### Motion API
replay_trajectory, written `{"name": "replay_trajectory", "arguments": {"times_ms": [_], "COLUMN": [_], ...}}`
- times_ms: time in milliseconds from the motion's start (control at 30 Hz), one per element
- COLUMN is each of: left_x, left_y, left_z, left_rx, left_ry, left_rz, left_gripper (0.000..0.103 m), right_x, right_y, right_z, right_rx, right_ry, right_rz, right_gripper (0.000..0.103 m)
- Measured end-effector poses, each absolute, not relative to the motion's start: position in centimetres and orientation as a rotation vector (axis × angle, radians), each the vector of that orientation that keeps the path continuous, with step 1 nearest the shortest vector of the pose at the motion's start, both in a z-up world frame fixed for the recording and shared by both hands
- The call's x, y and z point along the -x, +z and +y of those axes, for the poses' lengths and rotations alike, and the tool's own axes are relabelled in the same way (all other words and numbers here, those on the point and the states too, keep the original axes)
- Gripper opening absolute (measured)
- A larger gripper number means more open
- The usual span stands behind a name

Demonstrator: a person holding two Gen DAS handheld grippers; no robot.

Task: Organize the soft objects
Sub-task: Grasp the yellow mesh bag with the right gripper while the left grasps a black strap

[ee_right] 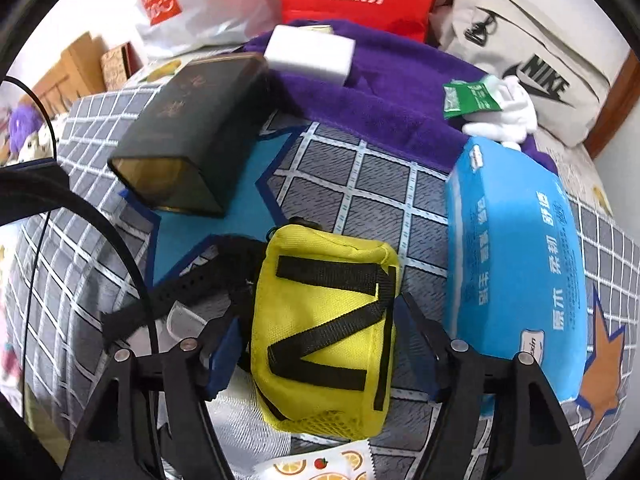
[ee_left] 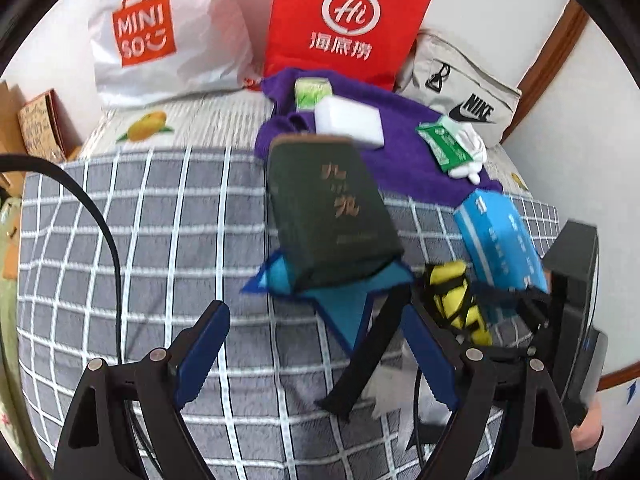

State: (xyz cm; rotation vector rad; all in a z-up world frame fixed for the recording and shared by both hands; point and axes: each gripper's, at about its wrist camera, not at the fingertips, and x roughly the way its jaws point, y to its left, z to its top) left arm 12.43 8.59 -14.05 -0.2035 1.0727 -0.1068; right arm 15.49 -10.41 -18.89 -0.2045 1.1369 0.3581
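Right gripper [ee_right: 320, 344]: fingers [ee_right: 416, 344] spread, one on each side of the yellow pouch [ee_right: 324, 320], both apparently against its fabric; firm clamping not certain. Pouch standing between the pads, long axis running straight ahead along the fingers, black webbing zigzag on the upper face, mesh at the near end, a black strap [ee_right: 188, 288] trailing off to the left. Just right of the pouch, almost beside the right finger: blue tissue pack [ee_right: 516, 272], lying flat, long axis likewise pointing away. Ahead and left: dark green box [ee_right: 192, 132], lying on its side across a blue star patch [ee_right: 224, 208], open-looking end toward the gripper, contents not discernible. Farther ahead: purple towel [ee_right: 384, 96] carrying a white sponge block [ee_right: 310, 54], a green sachet [ee_right: 470, 100] and a white glove [ee_right: 508, 116].

Left gripper [ee_left: 316, 340]: fingers wide apart, nothing between them, above the grey checked blanket [ee_left: 140, 240]. Ahead: the dark green box, blurred. Right: the pouch and tissue pack. At the back: white Miniso bag [ee_left: 160, 36], red paper bag [ee_left: 344, 24], grey Nike bag [ee_left: 464, 84], contents hidden.
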Motion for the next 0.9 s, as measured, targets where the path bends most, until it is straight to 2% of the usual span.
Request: {"name": "replay_trajectory", "arguments": {"times_ms": [33, 167, 467, 667, 767, 800, 833, 900], "left_x": [-12.1, -11.0, -10.4, -11.8, -12.2, -12.2, -12.2, -12.1], "left_y": [-14.4, -15.9, -18.1, -19.4, -19.9, -20.1, -20.2, -20.3], "left_z": [8.6, 8.6, 6.6, 4.5, 3.1, 2.5, 2.0, 1.0], "left_rx": [0.201, 0.179, 0.107, -0.023, -0.1, -0.14, -0.168, -0.192], "left_ry": [-0.111, -0.098, -0.136, -0.133, -0.157, -0.165, -0.182, -0.239], "left_rz": [1.078, 1.093, 1.105, 1.126, 1.127, 1.126, 1.125, 1.106], "left_gripper": [0.087, 0.087, 0.087, 0.079, 0.079, 0.077, 0.069, 0.06], "right_x": [-15.3, -14.8, -13.1, -11.4, -10.6, -10.5, -10.4, -10.4], "right_y": [-18.8, -18.0, -15.6, -13.6, -13.1, -13.0, -13.0, -13.0], "right_z": [-10.6, -12.1, -14.6, -16.2, -16.9, -17.2, -17.4, -17.7], "right_rx": [0.209, 0.161, 0.027, -0.014, -0.014, -0.018, -0.027, -0.037], "right_ry": [0.362, 0.405, 0.475, 0.497, 0.496, 0.497, 0.499, 0.5], "right_rz": [1.125, 1.121, 1.098, 1.057, 1.041, 1.039, 1.038, 1.037], "right_gripper": [0.064, 0.055, 0.054, 0.054, 0.054, 0.054, 0.054, 0.054]}}
